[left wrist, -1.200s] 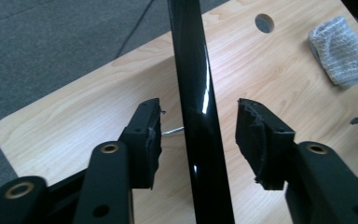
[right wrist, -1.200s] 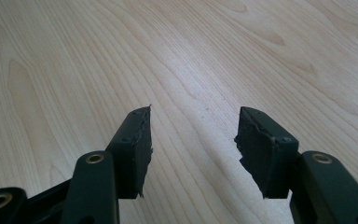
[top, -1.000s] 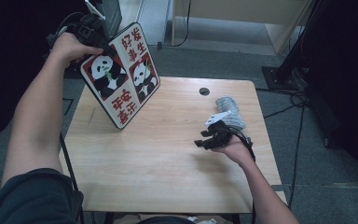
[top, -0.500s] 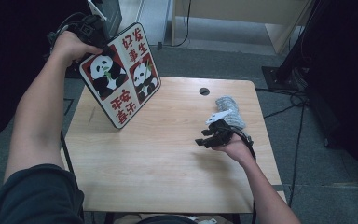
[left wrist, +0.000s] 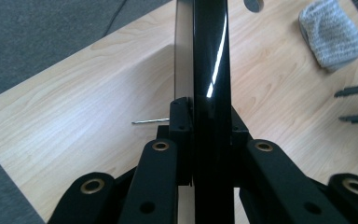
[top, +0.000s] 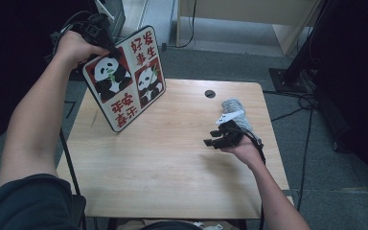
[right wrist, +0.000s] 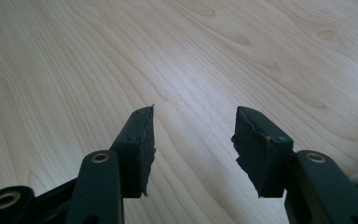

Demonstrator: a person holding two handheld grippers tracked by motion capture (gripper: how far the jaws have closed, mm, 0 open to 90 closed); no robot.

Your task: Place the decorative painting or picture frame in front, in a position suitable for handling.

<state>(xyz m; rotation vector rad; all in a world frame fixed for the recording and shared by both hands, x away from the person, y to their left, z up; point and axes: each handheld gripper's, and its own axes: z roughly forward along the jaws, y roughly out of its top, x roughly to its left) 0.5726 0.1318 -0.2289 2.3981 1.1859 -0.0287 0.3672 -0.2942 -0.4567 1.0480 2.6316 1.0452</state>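
Panda board [top: 124, 79] held tilted at upper left of the high view, clamped by left gripper [top: 106, 44].

Pinched at upper edge, pads tight on both faces; seen edge-on in the left gripper view [left wrist: 209, 70] as a thin glossy black slab. Lower corner resting on, or just above, the wooden table [top: 172, 163] near its left edge; could not tell which. Long axis slanted from upper right to lower left of the frame, printed face turned up and toward the camera. Judged stiff, flat, fairly light, slick-faced; likely to swing or slip under a one-corner grip, so better taken mid-edge or steadied by the second claw. Right gripper [top: 213, 139] at right of centre, low over bare wood, jaws parted about halfway, just closing a little, nothing between. Grey knitted cloth [top: 235, 109] just behind.
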